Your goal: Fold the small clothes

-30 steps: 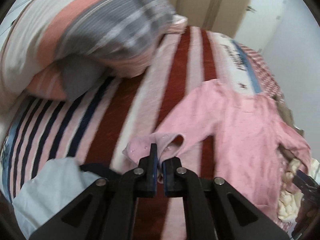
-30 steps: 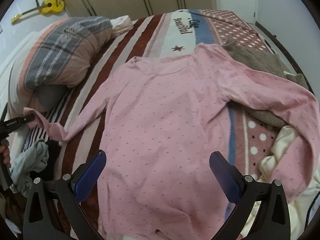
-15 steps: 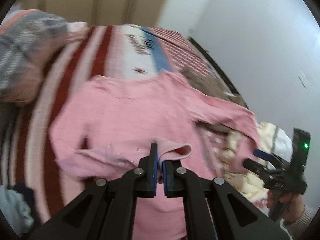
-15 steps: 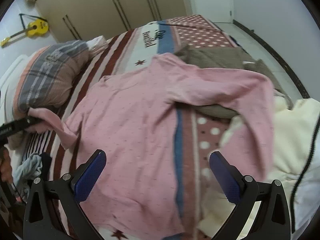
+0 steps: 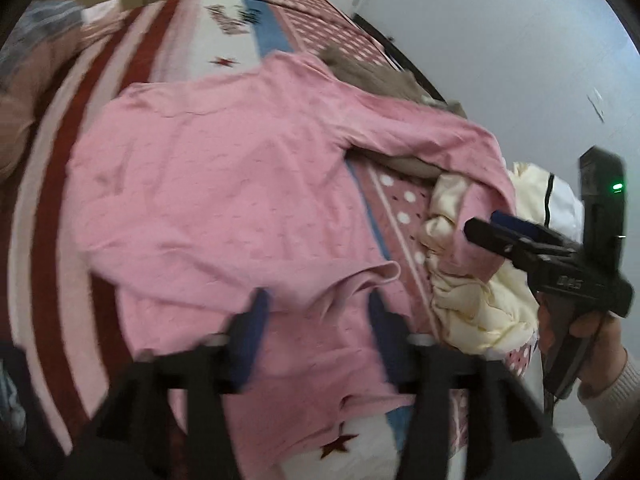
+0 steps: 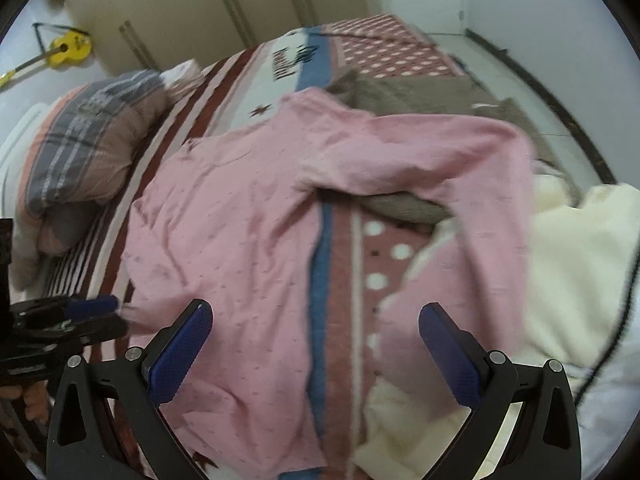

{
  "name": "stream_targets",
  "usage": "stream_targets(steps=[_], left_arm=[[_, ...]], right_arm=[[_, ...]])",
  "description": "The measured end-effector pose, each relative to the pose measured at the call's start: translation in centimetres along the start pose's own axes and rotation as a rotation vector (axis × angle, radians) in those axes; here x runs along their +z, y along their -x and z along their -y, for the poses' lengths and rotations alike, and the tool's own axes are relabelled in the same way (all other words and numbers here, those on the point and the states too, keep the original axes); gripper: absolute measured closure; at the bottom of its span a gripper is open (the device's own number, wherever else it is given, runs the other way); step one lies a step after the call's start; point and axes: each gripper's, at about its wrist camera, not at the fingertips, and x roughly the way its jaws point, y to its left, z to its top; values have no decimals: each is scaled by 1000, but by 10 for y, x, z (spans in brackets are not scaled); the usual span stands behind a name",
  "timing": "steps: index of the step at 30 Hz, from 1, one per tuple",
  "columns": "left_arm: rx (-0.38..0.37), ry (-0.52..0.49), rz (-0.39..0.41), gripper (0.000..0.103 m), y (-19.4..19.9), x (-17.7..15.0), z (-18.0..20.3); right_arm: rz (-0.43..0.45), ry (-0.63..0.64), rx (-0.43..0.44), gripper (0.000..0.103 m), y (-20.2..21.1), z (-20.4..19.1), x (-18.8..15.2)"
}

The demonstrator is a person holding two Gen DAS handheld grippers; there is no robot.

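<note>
A pink dotted long-sleeve shirt (image 5: 224,184) lies spread on the striped bed; it also shows in the right wrist view (image 6: 248,216). Its left sleeve lies folded across the body, cuff (image 5: 384,272) just ahead of my left gripper (image 5: 316,320), which is open and empty above the shirt's lower part. The other sleeve (image 6: 460,144) drapes over brown and cream clothes. My right gripper (image 6: 316,344) is open and empty above the shirt's right edge. It shows in the left wrist view (image 5: 504,232) near that sleeve's cuff.
A striped bedspread (image 6: 340,264) covers the bed. A brown garment (image 6: 420,88) and cream garment (image 6: 576,264) lie at the right. A striped pillow (image 6: 88,136) sits at the left. A yellow guitar (image 6: 68,50) leans by the wardrobe.
My left gripper carried the left sleeve across the shirt's body, then opened and let it go. My right gripper moved right toward the other sleeve and stayed open.
</note>
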Motion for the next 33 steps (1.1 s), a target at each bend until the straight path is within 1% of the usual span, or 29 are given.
stream_targets(steps=[1,2,5,8,10,11,12,14,17,19,20,21,22,24,25,29,33], left_arm=[[11,27,8,50,11,-4,-12],[22,42,6,50,15,-5,-21],[104,106,13,48,37,-12,-57],[169,164,28,47,53,-21,-86],[189,200,39,45,62,-27,-104],[194,217,44,45,65,-29,-111],[194,239,50,45,68,-32,-121],[191,262,55,45,70,-37,-131],[187,278,55,45,70,-44,-142],[182,290,49,44,69,-47,-148],[177,295,49,44,69,-48,-151],[173,298,49,44,69,-49,-152],[171,298,51,44,70,-50,-154],[171,298,54,44,71,-50,-156],[170,300,56,44,71,-51,-158],[166,314,70,44,77,-50,-166],[162,316,83,44,82,-50,-170]], right_arm=[[-17,19,17,1,-6,-7,1],[-37,42,34,1,-13,-14,3],[-85,127,82,1,-32,-40,4],[-135,260,104,1,-55,-71,3],[-168,337,112,3,-72,-87,-1],[-195,380,116,9,-84,-96,-3],[-229,421,123,17,-96,-104,-5],[-287,490,133,26,-118,-118,-11],[-347,615,104,31,-146,-134,-22],[-380,677,59,36,-160,-140,-27],[-397,705,27,43,-166,-141,-28],[-407,718,10,51,-168,-142,-27],[-411,728,1,56,-167,-143,-26],[-414,742,13,90,-160,-146,-21],[-420,747,15,93,-156,-147,-19],[-417,774,28,95,-138,-153,-16],[-358,773,15,95,-110,-158,-10]])
